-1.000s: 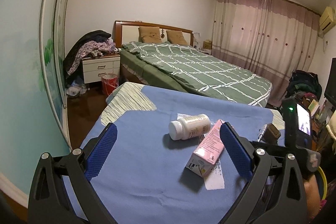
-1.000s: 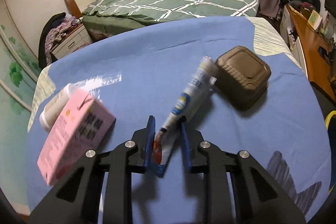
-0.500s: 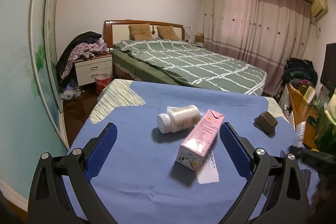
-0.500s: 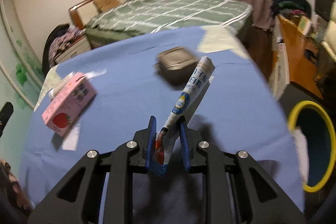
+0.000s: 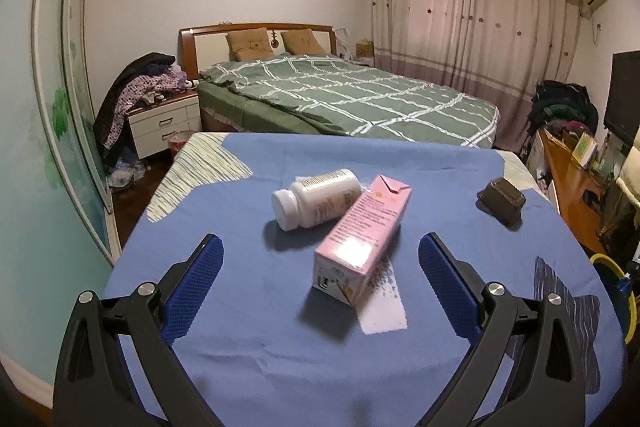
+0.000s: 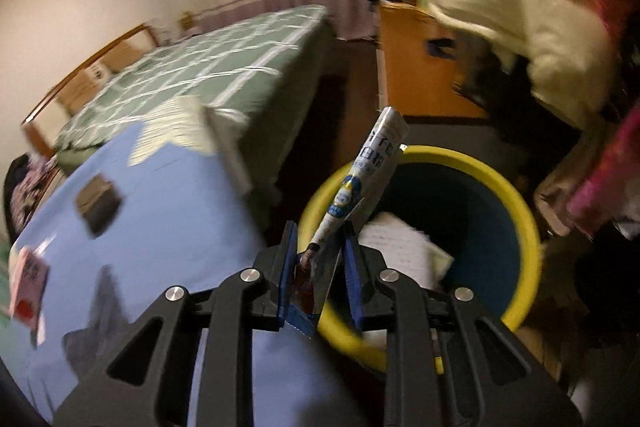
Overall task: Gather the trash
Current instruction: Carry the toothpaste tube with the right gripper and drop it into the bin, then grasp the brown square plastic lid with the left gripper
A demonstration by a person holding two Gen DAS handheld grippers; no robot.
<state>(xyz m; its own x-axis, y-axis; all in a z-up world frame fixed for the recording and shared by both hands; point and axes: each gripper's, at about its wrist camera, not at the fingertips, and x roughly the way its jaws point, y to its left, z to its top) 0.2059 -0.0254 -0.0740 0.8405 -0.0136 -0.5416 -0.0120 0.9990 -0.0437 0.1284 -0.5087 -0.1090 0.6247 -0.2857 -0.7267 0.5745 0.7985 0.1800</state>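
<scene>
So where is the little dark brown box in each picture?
Left wrist view: the dark brown box sits on the blue cloth, at the right, beyond the pink carton.
Right wrist view: the same box is at the left, blurred, on the blue cloth.
Shared landmark: the pink carton, at the far left edge in the right wrist view.

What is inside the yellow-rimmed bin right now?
In the bin, white crumpled paper lies against the near side. The rest of the inside looks dark blue. The right gripper and its tube cover the near-left part, so anything there is hidden.
</scene>
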